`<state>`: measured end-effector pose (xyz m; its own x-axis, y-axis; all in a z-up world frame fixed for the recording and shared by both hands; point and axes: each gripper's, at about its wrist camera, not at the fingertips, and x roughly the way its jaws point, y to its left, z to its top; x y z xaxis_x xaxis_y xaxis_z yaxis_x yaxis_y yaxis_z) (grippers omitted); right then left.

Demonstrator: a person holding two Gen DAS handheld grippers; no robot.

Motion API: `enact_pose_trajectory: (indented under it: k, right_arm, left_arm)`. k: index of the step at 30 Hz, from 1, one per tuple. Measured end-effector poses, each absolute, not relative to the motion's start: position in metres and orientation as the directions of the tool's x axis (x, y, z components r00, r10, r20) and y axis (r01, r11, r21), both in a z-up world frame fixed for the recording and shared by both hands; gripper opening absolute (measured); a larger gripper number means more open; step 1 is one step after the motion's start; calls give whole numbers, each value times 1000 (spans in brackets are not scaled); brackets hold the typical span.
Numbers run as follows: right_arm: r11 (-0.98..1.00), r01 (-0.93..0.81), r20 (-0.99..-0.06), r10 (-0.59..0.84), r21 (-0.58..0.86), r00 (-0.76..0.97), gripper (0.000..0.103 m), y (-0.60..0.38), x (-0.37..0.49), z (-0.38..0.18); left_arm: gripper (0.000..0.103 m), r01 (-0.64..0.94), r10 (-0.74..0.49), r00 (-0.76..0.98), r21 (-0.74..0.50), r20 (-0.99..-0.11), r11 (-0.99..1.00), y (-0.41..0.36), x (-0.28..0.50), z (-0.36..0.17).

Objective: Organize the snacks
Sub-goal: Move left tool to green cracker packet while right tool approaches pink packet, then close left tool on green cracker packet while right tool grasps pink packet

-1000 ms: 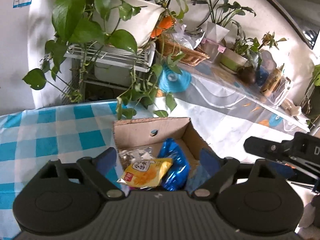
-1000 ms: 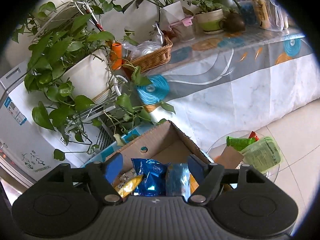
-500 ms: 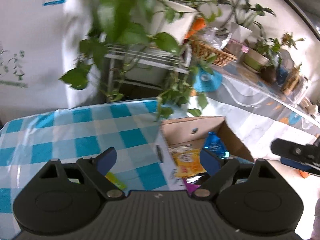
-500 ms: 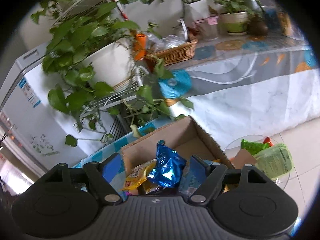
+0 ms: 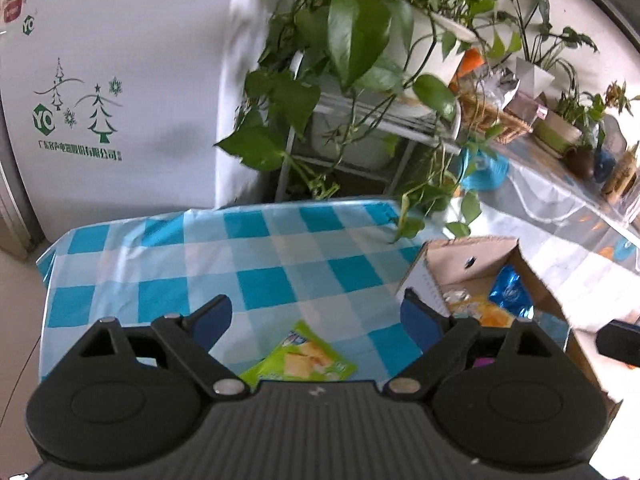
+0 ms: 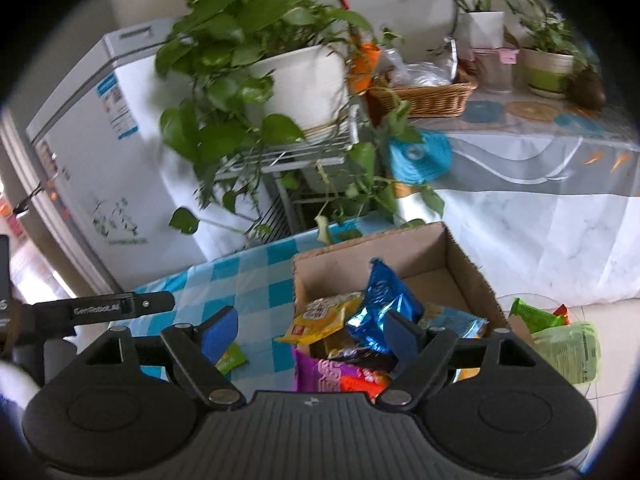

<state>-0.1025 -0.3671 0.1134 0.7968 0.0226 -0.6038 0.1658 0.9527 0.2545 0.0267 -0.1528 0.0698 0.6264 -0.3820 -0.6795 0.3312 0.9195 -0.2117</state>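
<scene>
A cardboard box [image 6: 460,264] stands at the right end of the blue-checked table [image 5: 256,256]. In it lie a blue foil packet [image 6: 384,300], a yellow packet [image 6: 324,316], a purple packet [image 6: 328,372] and others. My right gripper [image 6: 310,328] hovers over the box's near end. Its jaws are opening, and the packets lie below them with no pad pressing on any. My left gripper [image 5: 316,308] stands open over the tablecloth, left of the box [image 5: 472,256]. A green snack packet [image 5: 298,356] lies flat on the cloth just under and between its fingers.
A leafy potted plant [image 5: 360,40] on a white wire rack overhangs the table's far edge. A white freezer [image 5: 100,100] stands at the back left. A long cloth-covered table [image 6: 540,184] carries a wicker basket [image 6: 424,96] and pots. More green packets [image 6: 560,340] lie on a glass stand right of the box.
My left gripper swung left, from over the box to over the tablecloth, and the green packet came into view. My right gripper's jaws widened around the blue foil packet, which lies in the box.
</scene>
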Motion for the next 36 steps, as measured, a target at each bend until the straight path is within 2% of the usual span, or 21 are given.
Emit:
enact_pose_trajectory:
  k: [6, 15, 21, 33, 36]
  right_arm:
    - [967, 116, -613, 49, 226, 788, 86, -349, -110, 111]
    - [976, 58, -622, 86, 208, 778, 87, -315, -128, 105]
    - [968, 39, -640, 134, 248, 757, 88, -291, -149, 94]
    - [928, 185, -763, 141, 325, 631, 91, -273, -164, 50]
    - [915, 260, -801, 103, 309, 589, 91, -272, -166, 36]
  left_arm:
    - [91, 391, -409, 587, -198, -698, 899, -144, 27, 51]
    - [91, 541, -432, 541, -95, -722, 835, -156, 22, 22]
    - [91, 641, -446, 502, -28, -741, 767, -172, 25, 3]
    - [90, 672, -448, 473, -17, -759, 740, -186, 42, -30]
    - [88, 673, -458, 478, -22, -749, 739, -185, 41, -35]
